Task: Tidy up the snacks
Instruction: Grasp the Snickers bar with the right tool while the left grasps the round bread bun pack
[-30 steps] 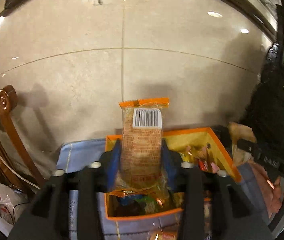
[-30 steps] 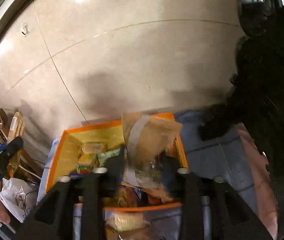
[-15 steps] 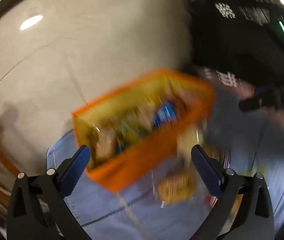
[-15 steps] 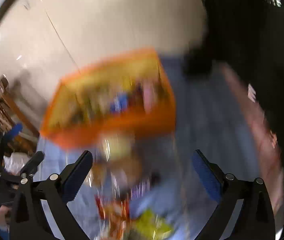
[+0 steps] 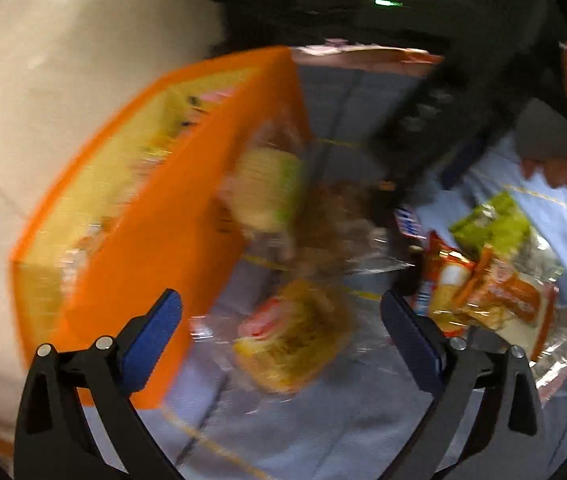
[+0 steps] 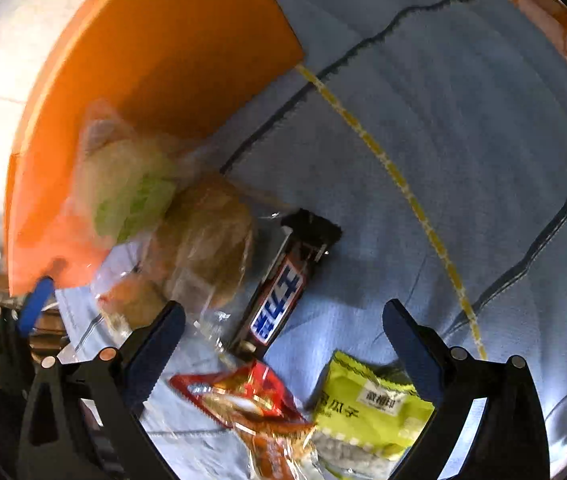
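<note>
Both tongs are spread wide and hold nothing: your left tongs (image 5: 281, 334) hang over a blurred noodle-coloured snack pack (image 5: 295, 344), and your right tongs (image 6: 283, 344) hover just above the chocolate bar (image 6: 283, 292).

The snacks are split between two places. Some sit inside the orange box (image 5: 155, 248), whose yellow interior shows packets, though blur keeps you from telling which. The rest lie loose on the pale blue cloth (image 6: 443, 120) covering the tabletop, just beside the box's outer wall: a clear-wrapped bun with green on its wrapper (image 6: 131, 192) leaning against the box, a brown bread roll in clear film (image 6: 203, 240) next to it, the chocolate bar, a red-and-gold packet (image 6: 251, 404) and a lime-green seed bag (image 6: 367, 412) near your right tongs.

You appear to be at the start of a fresh pick, with several items yet to go in. For the right side, the chocolate bar looks the easiest target: lower over its middle, turn the jaws across its narrow width, and close firmly. For the left, slow down first; the view is smeared, so steady over the pack before you close. Crinkly film may slip, so grip the body, not the loose edge.
</note>
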A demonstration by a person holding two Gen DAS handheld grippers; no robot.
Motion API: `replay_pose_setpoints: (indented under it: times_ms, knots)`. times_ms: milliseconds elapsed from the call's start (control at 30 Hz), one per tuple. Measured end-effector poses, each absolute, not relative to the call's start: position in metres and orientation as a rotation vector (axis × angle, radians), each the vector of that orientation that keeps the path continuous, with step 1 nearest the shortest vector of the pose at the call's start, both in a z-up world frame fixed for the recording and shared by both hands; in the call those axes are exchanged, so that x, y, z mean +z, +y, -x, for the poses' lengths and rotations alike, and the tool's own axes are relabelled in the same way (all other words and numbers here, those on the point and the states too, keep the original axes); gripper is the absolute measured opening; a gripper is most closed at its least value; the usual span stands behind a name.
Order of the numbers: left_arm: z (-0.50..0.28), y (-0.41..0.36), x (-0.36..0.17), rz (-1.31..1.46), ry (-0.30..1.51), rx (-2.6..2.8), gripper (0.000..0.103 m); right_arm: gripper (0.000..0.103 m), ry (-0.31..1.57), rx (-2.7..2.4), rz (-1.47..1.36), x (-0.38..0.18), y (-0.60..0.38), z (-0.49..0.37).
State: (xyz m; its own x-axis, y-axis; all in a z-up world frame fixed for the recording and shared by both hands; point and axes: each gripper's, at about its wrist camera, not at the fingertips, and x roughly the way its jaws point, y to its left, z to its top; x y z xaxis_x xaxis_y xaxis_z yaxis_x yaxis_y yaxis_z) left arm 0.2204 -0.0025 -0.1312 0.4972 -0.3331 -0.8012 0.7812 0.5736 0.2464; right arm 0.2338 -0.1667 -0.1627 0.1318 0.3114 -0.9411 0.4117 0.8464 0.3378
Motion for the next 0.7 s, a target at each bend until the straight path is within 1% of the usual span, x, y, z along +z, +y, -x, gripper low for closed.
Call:
replay_pose_setpoints:
  times_ms: [67,100,167,200,233,267,300,333,400,433,533,600,667,700]
  knots:
    - [-0.223,-0.007,-0.151,-0.728,0.838,-0.748,0.098,0.100,1.487,-0.083,-0.637,-0.171,-0.165,-0.239]
    - [-0.224,-0.006,-0.163,-0.756,0.876,-0.735,0.099,0.100,1.469,-0.093,-0.633,-0.170,-0.165,-0.239]
    - [-0.223,-0.002,-0.167,-0.733,0.882,-0.734,0.098,0.099,1.461,-0.095,-0.615,-0.171,-0.159,-0.242]
    - [-0.223,0.000,-0.167,-0.703,0.901,-0.730,0.081,0.090,1.444,-0.096,-0.600,-0.169,-0.156,-0.242]
    - [-0.225,0.002,-0.170,-0.652,0.966,-0.722,0.067,0.071,1.423,-0.113,-0.558,-0.166,-0.153,-0.239]
    - [-0.224,0.005,-0.168,-0.592,1.006,-0.715,0.056,0.054,1.403,-0.083,-0.568,-0.164,-0.151,-0.238]
    - [-0.221,0.006,-0.167,-0.565,1.032,-0.703,0.053,0.030,1.394,-0.017,-0.599,-0.160,-0.149,-0.235]
    - [-0.216,0.005,-0.163,-0.556,1.054,-0.654,0.052,0.013,1.424,-0.007,-0.554,-0.157,-0.144,-0.234]
    - [-0.210,0.002,-0.158,-0.538,1.097,-0.581,0.048,0.009,1.418,0.004,-0.485,-0.153,-0.139,-0.233]
    - [-0.205,0.002,-0.154,-0.512,1.122,-0.539,0.045,0.005,1.415,0.010,-0.485,-0.151,-0.139,-0.231]
    - [-0.192,0.008,-0.143,-0.386,1.159,-0.488,0.043,0.002,1.387,0.018,-0.506,-0.147,-0.147,-0.223]
    - [-0.186,0.013,-0.137,-0.317,1.161,-0.480,0.043,0.002,1.375,0.034,-0.573,-0.152,-0.159,-0.220]
    - [-0.180,0.018,-0.133,-0.278,1.159,-0.455,0.043,0.010,1.379,0.047,-0.654,-0.162,-0.168,-0.222]
    - [-0.178,0.021,-0.133,-0.263,1.160,-0.449,0.043,0.038,1.395,0.038,-0.673,-0.163,-0.166,-0.219]
